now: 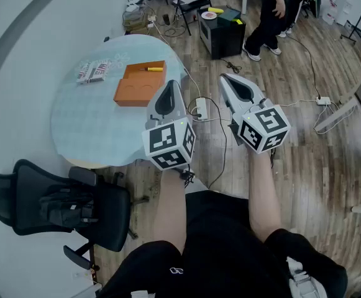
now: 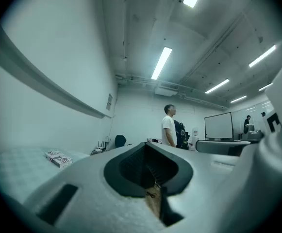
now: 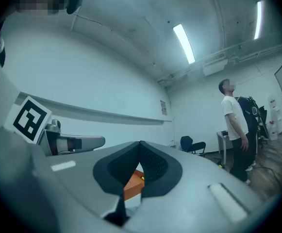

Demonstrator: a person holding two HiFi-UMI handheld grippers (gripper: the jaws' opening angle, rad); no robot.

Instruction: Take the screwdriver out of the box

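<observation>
Head view is showing the screwdriver (image 1: 150,69) lying crosswise along the far side of the orange box (image 1: 133,92) on the round surface (image 1: 81,120), ahead and to the left of both grippers. I am holding my left gripper (image 1: 169,87) near the box's right edge, so it is the nearer one. My right gripper (image 1: 228,79) is hanging well apart, over the floor. Both are sitting fully closed and gripping nothing.

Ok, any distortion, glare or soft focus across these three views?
Head view: strong fisheye bending the floor boards, orange box sharp. Left gripper view: ceiling strip light blown out, dark rounded corners. Right gripper view: bluish cast, same vignette, foreground soft.
</observation>
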